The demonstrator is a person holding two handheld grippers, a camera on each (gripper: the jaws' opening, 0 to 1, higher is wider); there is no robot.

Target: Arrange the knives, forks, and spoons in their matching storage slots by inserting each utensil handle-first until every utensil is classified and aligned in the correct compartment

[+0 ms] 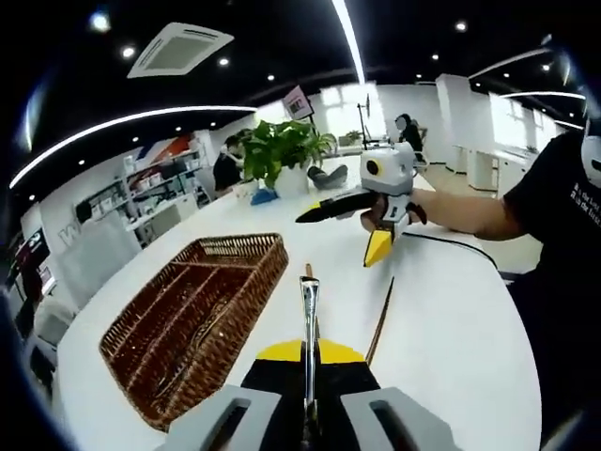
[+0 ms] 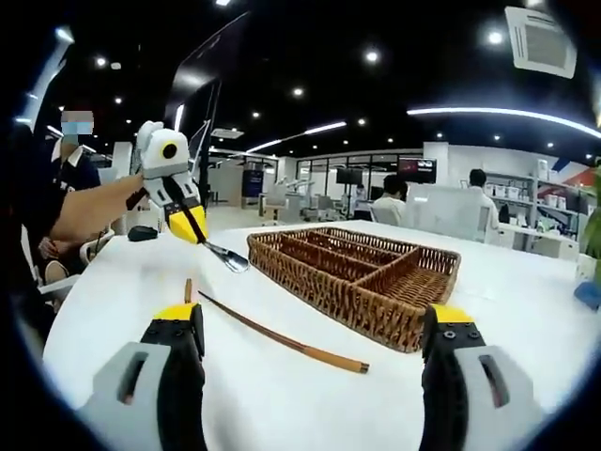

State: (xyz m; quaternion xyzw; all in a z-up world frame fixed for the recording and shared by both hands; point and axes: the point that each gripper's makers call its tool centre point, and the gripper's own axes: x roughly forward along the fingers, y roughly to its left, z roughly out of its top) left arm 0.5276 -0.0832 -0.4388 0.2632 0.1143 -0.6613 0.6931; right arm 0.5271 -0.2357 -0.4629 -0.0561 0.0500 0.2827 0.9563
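The spoon [image 1: 309, 319] is clamped between the closed jaws of the left hand-held gripper [image 1: 309, 406], its metal shaft running straight up the middle of the left gripper view above the white tabletop [image 1: 451, 319]; in the right gripper view the same spoon [image 2: 228, 256] hangs bowl-down from that left hand-held gripper [image 2: 191, 225], raised above the tabletop [image 2: 282, 395] just left of the wicker tray [image 2: 357, 272]. The right hand-held gripper [image 2: 315, 338] has its jaws wide apart with nothing between them, and in the left gripper view it hangs in the air beyond the tabletop's middle [image 1: 378, 246], held by a hand [image 1: 376, 218]. The wicker tray [image 1: 192, 324] sits on the tabletop to the left in that view, its long compartments showing bare wicker. Two thin brown chopsticks [image 2: 282, 338] lie on the tabletop near the tray, one long and slanted [image 1: 380, 319], the other short beside it. A potted plant [image 1: 282, 155] stands at the far edge.
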